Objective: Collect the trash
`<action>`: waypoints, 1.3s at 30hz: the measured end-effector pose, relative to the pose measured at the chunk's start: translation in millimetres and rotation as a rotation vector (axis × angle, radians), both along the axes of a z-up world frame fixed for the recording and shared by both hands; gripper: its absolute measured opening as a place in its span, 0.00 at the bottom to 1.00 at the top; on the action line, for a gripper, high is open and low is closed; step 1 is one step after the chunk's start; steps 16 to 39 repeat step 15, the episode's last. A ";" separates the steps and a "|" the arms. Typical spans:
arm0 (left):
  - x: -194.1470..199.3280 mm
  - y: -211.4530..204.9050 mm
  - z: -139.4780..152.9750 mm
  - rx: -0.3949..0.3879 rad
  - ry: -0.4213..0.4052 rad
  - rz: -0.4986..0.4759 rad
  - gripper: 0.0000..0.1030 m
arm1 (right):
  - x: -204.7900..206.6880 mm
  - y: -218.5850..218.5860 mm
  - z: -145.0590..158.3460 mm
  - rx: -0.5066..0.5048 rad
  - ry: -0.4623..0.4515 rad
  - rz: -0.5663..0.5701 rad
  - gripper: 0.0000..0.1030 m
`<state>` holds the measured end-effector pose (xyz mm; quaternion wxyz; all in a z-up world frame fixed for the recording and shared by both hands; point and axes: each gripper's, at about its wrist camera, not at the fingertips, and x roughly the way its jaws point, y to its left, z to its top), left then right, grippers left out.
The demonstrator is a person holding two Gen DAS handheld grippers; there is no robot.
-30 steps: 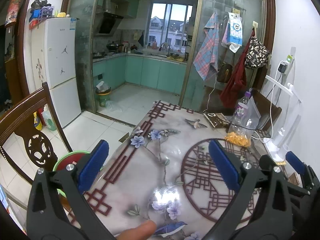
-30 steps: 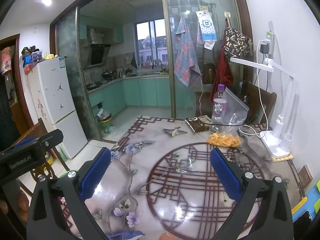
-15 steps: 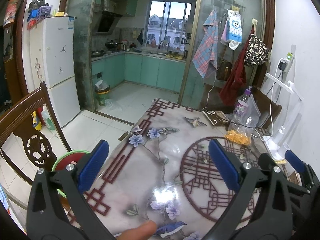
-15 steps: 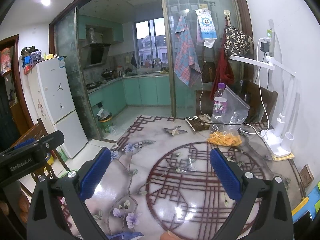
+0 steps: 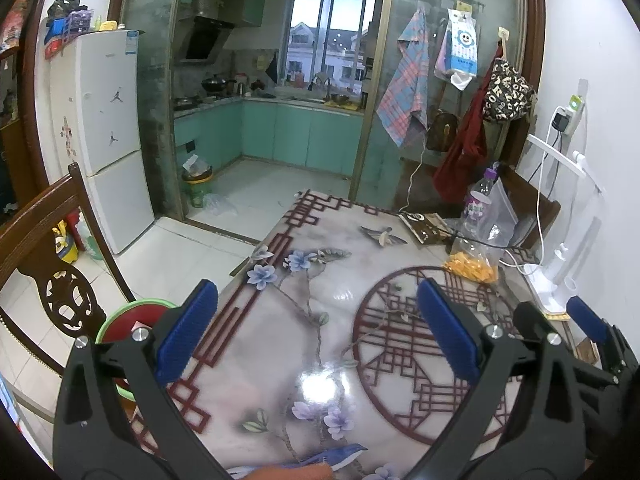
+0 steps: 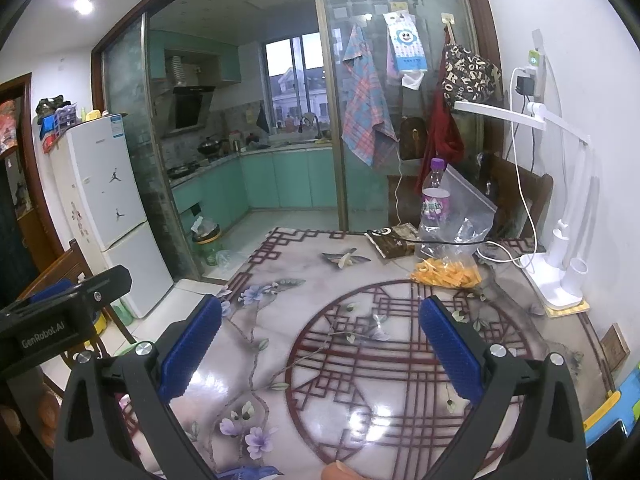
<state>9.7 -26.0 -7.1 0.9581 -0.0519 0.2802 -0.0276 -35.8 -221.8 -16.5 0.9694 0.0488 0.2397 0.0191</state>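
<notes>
Both tools, left tool (image 5: pixel 316 328) and right tool (image 6: pixel 320 340), gape empty over the tabletop (image 6: pixel 360 380); plastic bag (image 6: pixel 460 236) looks light, limp, slippery — pinch its upper edge.

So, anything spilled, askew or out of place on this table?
Nothing spilled. Clutter sits at the far right end: a clear plastic bag of orange pieces, a purple-capped bottle, a dark wrapper. Both the left gripper and right gripper are open, empty.

wooden chair (image 5: pixel 48 248) cut off left, fingertip (image 6: pixel 340 471) cropped at bottom
</notes>
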 end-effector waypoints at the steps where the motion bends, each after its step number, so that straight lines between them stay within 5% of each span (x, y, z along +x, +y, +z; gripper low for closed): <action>1: 1.7 -1.2 -0.9 -0.001 0.004 -0.004 0.95 | 1.0 -1.4 -0.7 0.001 0.002 -0.003 0.93; 8: 21.1 -12.9 -19.1 0.003 0.061 -0.048 0.95 | 12.4 -13.5 -16.9 0.009 0.055 -0.038 0.93; 15: 74.7 -30.3 -113.0 0.077 0.221 -0.127 0.95 | 37.4 -71.6 -95.8 -0.025 0.256 -0.177 0.93; 39: 74.7 -30.3 -113.0 0.077 0.221 -0.127 0.95 | 37.4 -71.6 -95.8 -0.025 0.256 -0.177 0.93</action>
